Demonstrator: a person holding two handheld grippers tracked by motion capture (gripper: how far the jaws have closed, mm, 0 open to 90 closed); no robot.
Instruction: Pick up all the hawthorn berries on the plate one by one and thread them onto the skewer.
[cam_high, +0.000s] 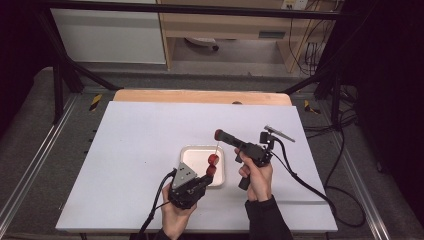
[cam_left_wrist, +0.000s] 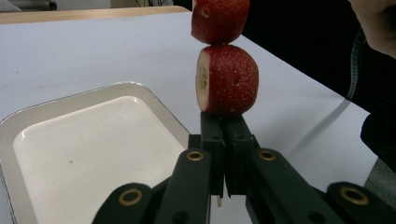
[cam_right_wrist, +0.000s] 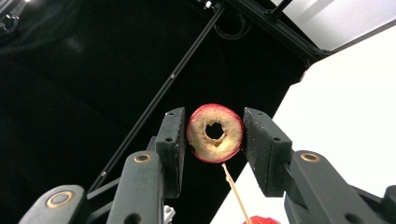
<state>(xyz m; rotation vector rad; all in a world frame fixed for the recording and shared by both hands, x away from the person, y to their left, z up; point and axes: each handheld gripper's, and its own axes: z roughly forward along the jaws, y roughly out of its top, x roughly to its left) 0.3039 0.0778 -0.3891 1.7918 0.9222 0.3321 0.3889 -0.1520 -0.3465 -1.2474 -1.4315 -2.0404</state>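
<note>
1. three red fruit pieces are counted: two threaded on one thin skewer (cam_right_wrist: 236, 193), a third clamped apart from them.
2. the left gripper (cam_left_wrist: 223, 140) is clenched on the skewer's lower end, just under the lower fruit piece (cam_left_wrist: 227, 79); the upper fruit piece (cam_left_wrist: 219, 19) sits at its 12 o'clock.
3. the right gripper (cam_right_wrist: 215, 140) grasps the cored fruit ring (cam_right_wrist: 215, 133), seemingly at the skewer's tip.
4. one white tray (cam_high: 192, 156) lies at 9 o'clock of the skewer, on the white table (cam_high: 140, 150).
</note>
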